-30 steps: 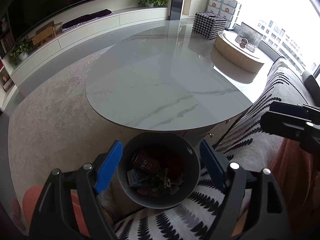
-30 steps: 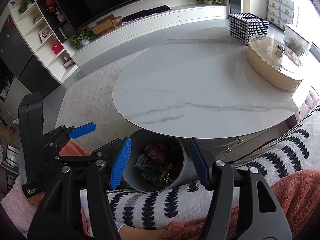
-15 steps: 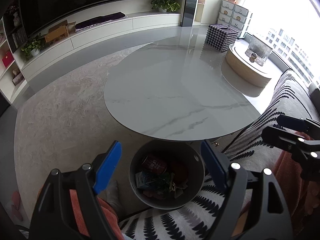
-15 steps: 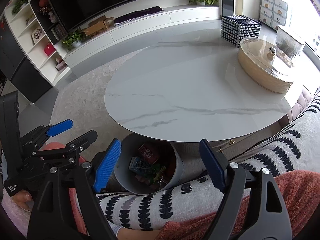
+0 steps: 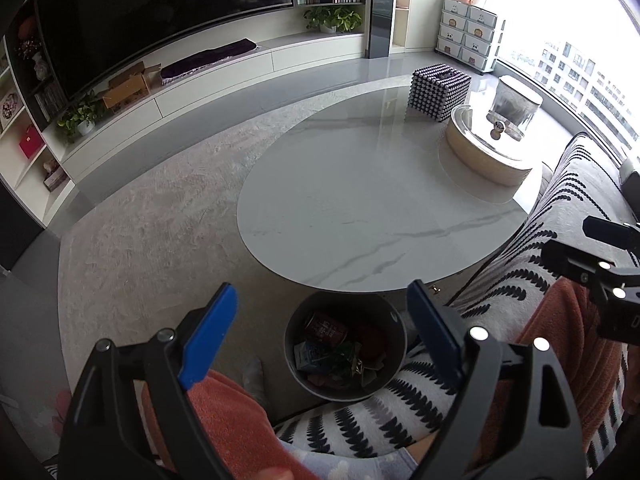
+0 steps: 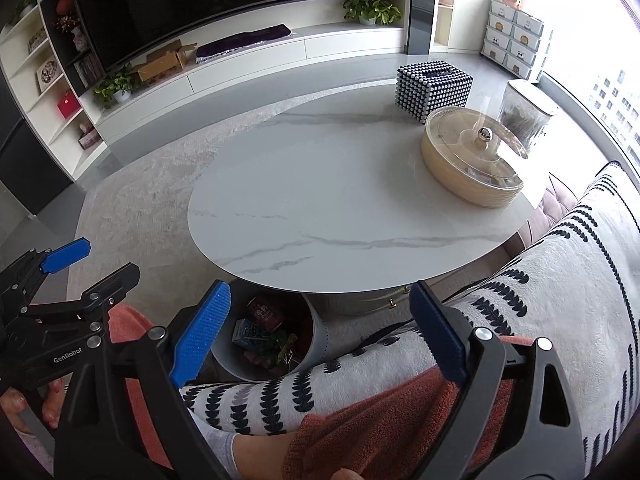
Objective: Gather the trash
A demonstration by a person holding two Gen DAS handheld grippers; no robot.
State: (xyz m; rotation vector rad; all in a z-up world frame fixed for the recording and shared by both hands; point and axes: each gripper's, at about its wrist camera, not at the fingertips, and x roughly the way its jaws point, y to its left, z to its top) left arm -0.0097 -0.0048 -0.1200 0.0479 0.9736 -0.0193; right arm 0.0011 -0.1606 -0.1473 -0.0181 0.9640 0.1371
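Both your tools are spreading wider with nothing between them: left tool (image 5: 320, 332) and right tool (image 6: 320, 328) hang above the grey trash bin (image 5: 394, 344), its trash (image 5: 336, 350) inside, near the marble worktop (image 5: 360, 200).
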